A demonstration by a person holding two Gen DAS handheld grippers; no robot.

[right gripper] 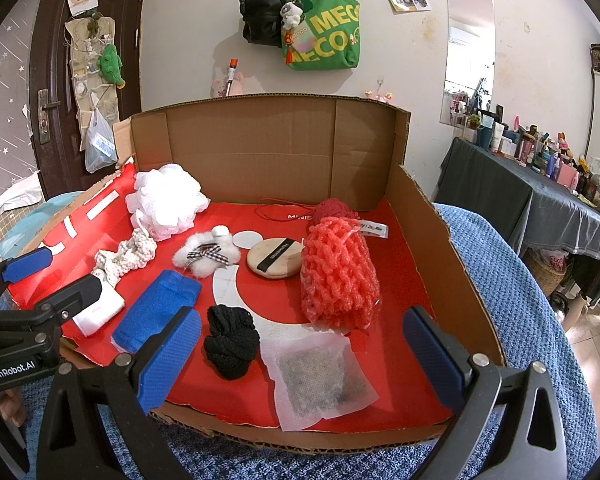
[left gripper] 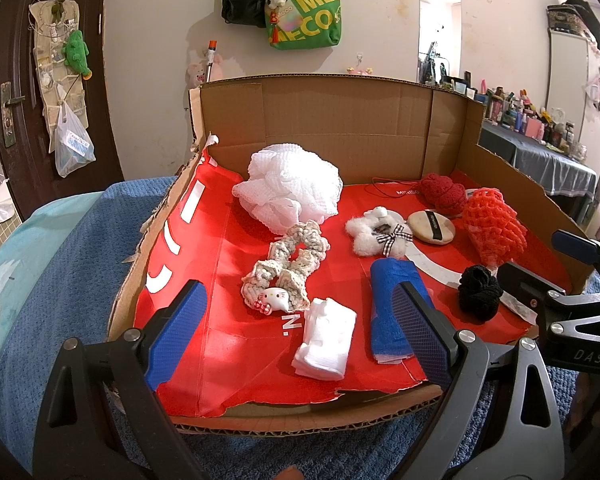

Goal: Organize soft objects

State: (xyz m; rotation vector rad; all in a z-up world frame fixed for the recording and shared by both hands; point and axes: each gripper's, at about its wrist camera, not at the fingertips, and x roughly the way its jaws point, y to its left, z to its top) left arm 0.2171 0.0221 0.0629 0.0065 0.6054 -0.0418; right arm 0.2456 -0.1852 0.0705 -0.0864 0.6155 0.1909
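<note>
Nearest the cameras, both grippers hover over the front edge of a cut-open cardboard box [right gripper: 452, 264] that rests on a blue towel [right gripper: 540, 320]. Left gripper [left gripper: 300, 332] has its blue-padded jaws spread wide with nothing between them; right gripper [right gripper: 308, 356] is spread just as wide and also holds nothing.

Just past the torn front edge, on the red paper lining [left gripper: 236, 352], lie a folded white cloth [left gripper: 326, 338], a folded blue cloth [left gripper: 392, 312], a black knitted scrunchie [right gripper: 230, 340] and a white mesh sachet [right gripper: 320, 384] with dark filling. The sachet sits right beside the scrunchie, at the box's front right.

Farther in, a cream crocheted scrunchie [left gripper: 284, 268] with a white cat charm lies left of centre. A white fluffy piece [left gripper: 376, 234] with a checked bow sits mid-box, next to a round beige powder puff [right gripper: 276, 258]. A coral foam net [right gripper: 340, 276] lies on the right, touching the puff's edge.

At the back, a white mesh bath pouf [left gripper: 292, 188] sits on the left and a dark red yarn ball [left gripper: 444, 194] on the right, both close to the rear cardboard wall.
</note>
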